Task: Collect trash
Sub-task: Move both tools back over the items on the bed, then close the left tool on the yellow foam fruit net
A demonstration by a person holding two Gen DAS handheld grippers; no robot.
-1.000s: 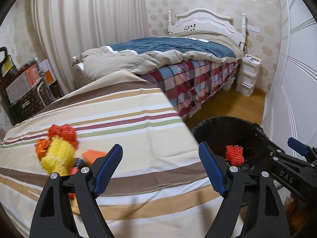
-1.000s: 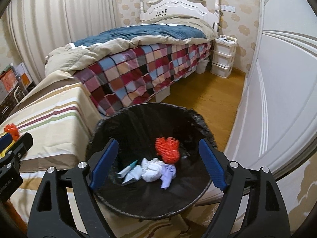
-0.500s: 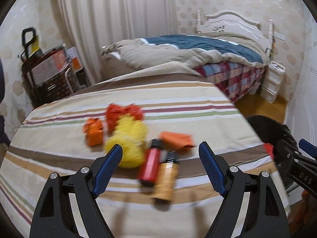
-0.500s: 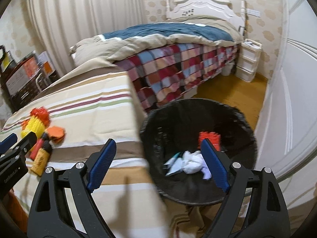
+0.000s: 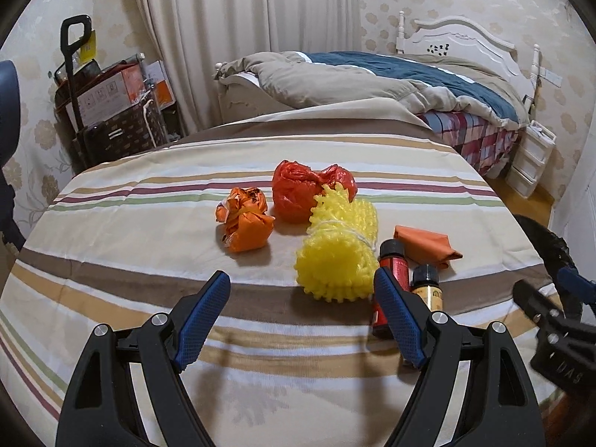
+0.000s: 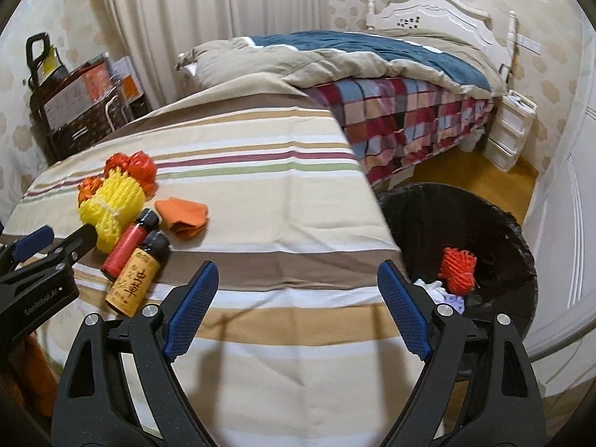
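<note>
On the striped cloth [image 5: 149,231] lie a yellow foam net [image 5: 341,251], a red plastic bag [image 5: 301,190], an orange crumpled wrapper [image 5: 246,219], an orange folded piece [image 5: 424,246], a red bottle [image 5: 389,279] and a yellow bottle [image 5: 428,290]. My left gripper [image 5: 301,320] is open and empty, just in front of the yellow net. My right gripper [image 6: 298,309] is open and empty above the cloth's right edge. The black bin [image 6: 484,223] at the right holds a red net [image 6: 458,264] and white scraps [image 6: 439,290].
A bed [image 5: 428,85] with a checked sheet stands behind the table. A cart with boxes [image 5: 111,111] is at the back left. White drawers [image 5: 529,160] stand by the bed. A white door [image 6: 566,223] is at the right, close to the bin.
Both grippers have swung left from the bin toward the trash on the cloth. The left gripper now faces the yellow net closely. Both stayed open and empty.
</note>
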